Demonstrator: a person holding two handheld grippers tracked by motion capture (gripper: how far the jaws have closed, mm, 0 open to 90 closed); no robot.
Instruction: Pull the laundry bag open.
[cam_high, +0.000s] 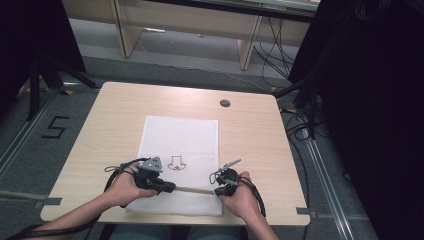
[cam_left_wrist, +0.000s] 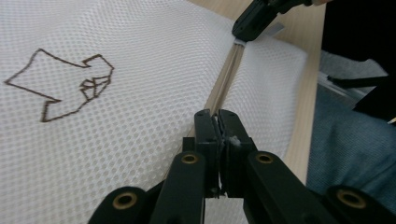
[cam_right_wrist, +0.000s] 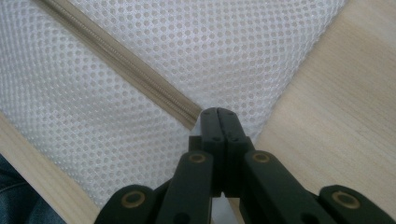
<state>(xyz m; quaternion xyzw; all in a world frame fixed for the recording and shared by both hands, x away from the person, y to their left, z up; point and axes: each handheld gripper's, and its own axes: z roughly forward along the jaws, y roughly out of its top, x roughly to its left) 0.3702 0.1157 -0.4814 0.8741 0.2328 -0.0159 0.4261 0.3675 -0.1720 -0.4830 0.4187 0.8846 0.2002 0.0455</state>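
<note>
Mesh bag (cam_high: 180, 150) | flat on table (cam_high: 250, 130) | zipper (cam_high: 192, 189) pinched both ends

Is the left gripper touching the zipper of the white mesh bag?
Touching. The left gripper view shows the left gripper with jaws shut right on the tan zipper of the mesh bag, no gap between them.

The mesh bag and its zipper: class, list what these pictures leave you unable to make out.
- Zipper pull: the left gripper view hides it inside its shut jaws.
- Zipper end: the right gripper covers it in its own view.
- Mesh bag contents: too flat to tell from the high view.
- Brown printed outline: too small to read there.
</note>
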